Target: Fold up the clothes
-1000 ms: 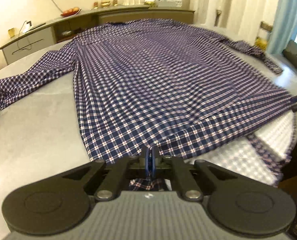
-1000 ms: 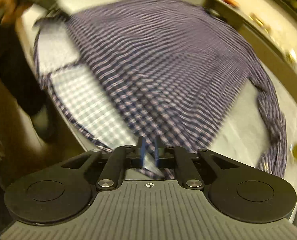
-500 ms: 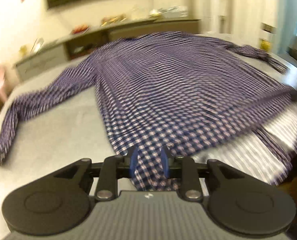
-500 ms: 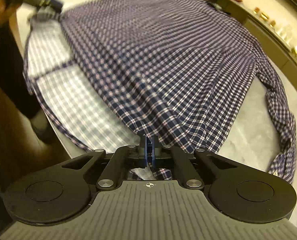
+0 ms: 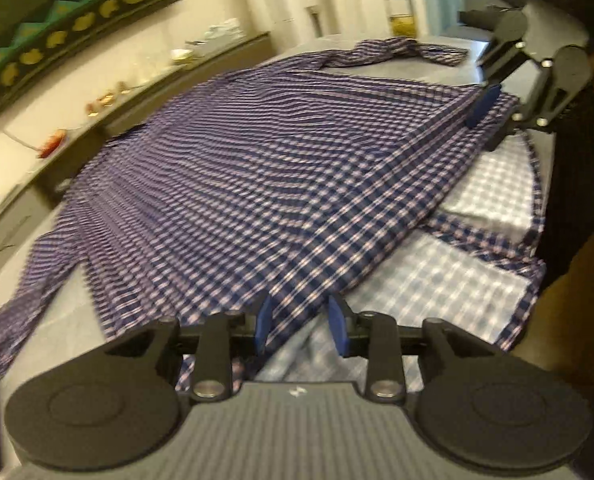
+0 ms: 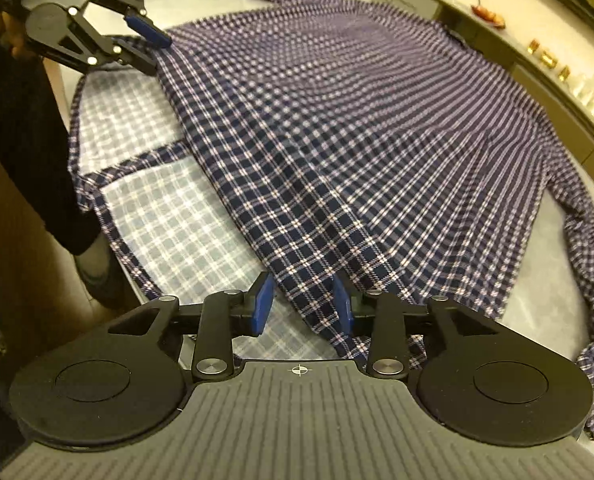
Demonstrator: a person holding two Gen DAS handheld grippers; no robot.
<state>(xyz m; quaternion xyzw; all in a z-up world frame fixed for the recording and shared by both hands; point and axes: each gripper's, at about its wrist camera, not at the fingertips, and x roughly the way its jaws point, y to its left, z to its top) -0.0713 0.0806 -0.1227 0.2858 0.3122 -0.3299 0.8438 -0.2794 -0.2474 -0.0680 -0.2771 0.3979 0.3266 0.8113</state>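
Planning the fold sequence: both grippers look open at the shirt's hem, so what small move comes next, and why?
Probably back both off: the left gripper and right gripper stand open, with the plaid shirt already folded over, lying flat.

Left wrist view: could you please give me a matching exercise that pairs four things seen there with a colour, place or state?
Things:
1. left gripper
2. shirt's inner side
3. glass jar
4. wall picture

States:
A. green with yellow shapes
B. open
C. pale checks, facing up
D. upright beyond the bunched sleeve

Pairs: 1-B, 2-C, 3-D, 4-A
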